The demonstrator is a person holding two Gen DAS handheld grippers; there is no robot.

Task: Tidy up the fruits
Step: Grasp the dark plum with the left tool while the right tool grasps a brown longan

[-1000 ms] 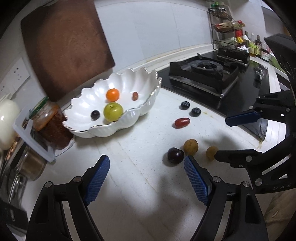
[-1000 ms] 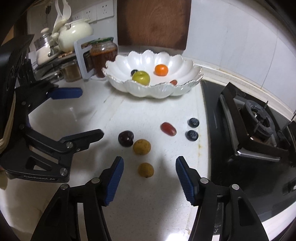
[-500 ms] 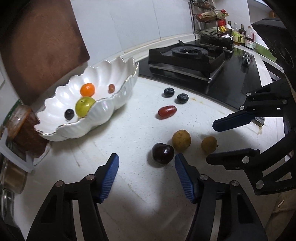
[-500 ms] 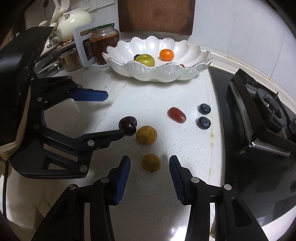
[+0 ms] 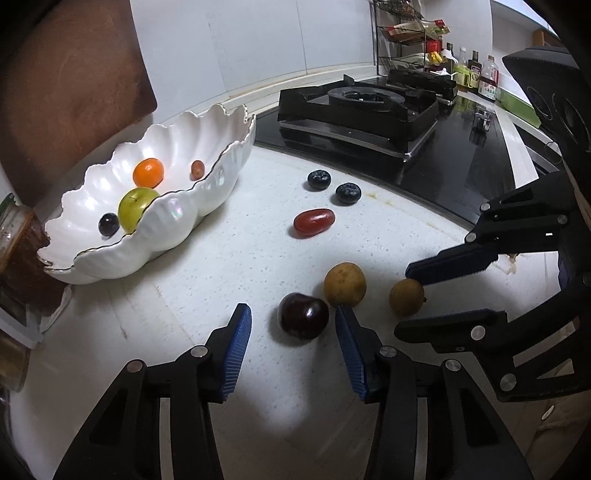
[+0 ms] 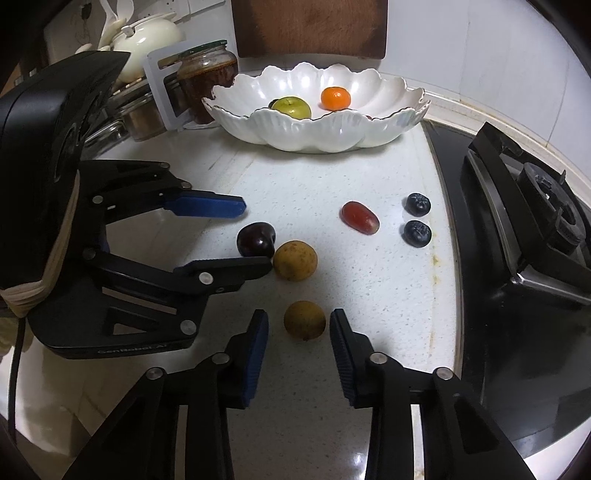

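A white scalloped bowl (image 5: 192,218) (image 6: 314,129) holds an orange (image 5: 148,172), a green apple (image 5: 136,208), a dark berry (image 5: 108,224) and a small brown fruit (image 5: 198,169). On the counter lie a dark cherry (image 5: 303,316) (image 6: 255,239), two tan round fruits (image 5: 345,284) (image 5: 406,297), a red grape (image 5: 314,222) and two blueberries (image 5: 318,180) (image 5: 348,192). My left gripper (image 5: 293,328) is open with the cherry between its fingertips. My right gripper (image 6: 299,328) is open around the nearer tan fruit (image 6: 305,319).
A black gas stove (image 5: 362,107) (image 6: 524,236) sits to the right of the fruits. A jar of dark preserve (image 6: 207,77), a teapot (image 6: 144,37) and a wooden board (image 6: 310,26) stand behind the bowl. Bottles and a rack (image 5: 436,48) stand beyond the stove.
Both grippers have moved forward and down toward the loose fruits. The cherry now lies between the left fingers and the tan fruit between the right fingers. Both jaws have narrowed.
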